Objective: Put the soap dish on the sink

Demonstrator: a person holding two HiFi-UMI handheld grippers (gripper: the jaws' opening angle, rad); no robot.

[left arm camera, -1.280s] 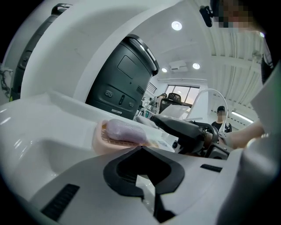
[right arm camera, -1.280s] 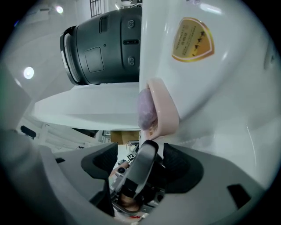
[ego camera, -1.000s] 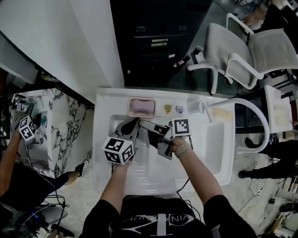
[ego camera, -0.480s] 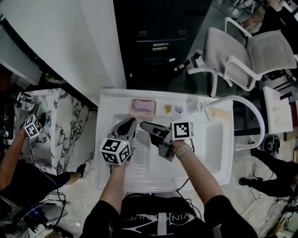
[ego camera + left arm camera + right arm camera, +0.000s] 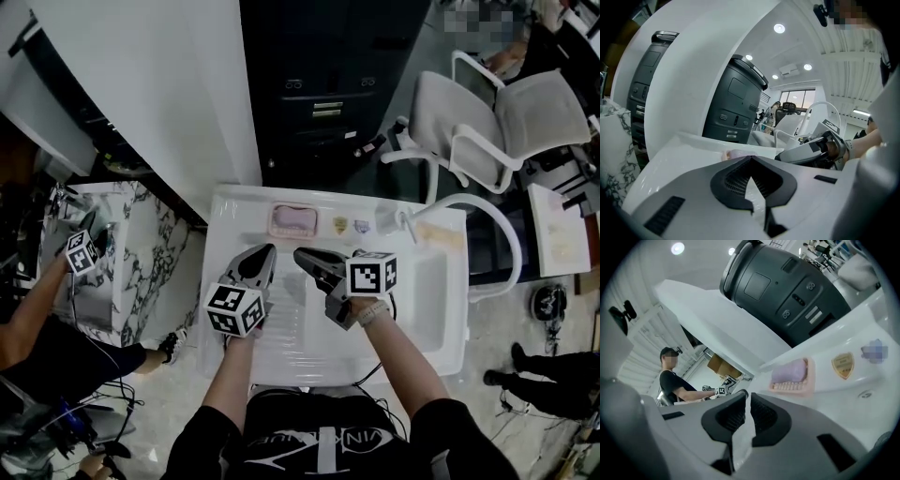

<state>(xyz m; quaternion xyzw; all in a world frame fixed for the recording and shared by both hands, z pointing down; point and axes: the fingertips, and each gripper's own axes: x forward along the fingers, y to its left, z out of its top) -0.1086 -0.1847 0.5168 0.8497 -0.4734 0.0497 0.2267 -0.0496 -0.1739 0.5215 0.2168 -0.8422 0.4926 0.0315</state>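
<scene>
The pink soap dish (image 5: 292,221) with a pale lilac soap lies on the back ledge of the white sink (image 5: 223,217). In the right gripper view the soap dish (image 5: 792,376) sits ahead and to the right, apart from the jaws. My left gripper (image 5: 263,253) hangs over the basin, short of the dish, shut with nothing in it (image 5: 751,158). Beside it, my right gripper (image 5: 302,255) is closing to a thin slit with nothing between the jaws (image 5: 746,394). The left gripper view shows only a pink edge of the dish (image 5: 736,153).
A faucet (image 5: 399,221) and two small stickers (image 5: 339,224) are on the ledge right of the dish. A dark cabinet (image 5: 319,84) stands behind the sink, white chairs (image 5: 487,122) at back right, a marble counter (image 5: 131,253) left. Another person holds a marker cube (image 5: 81,251).
The right gripper's jaws have gone from wide open to nearly together, and it has rolled. Both grippers have lifted a little over the basin. The soap dish has stayed on the ledge.
</scene>
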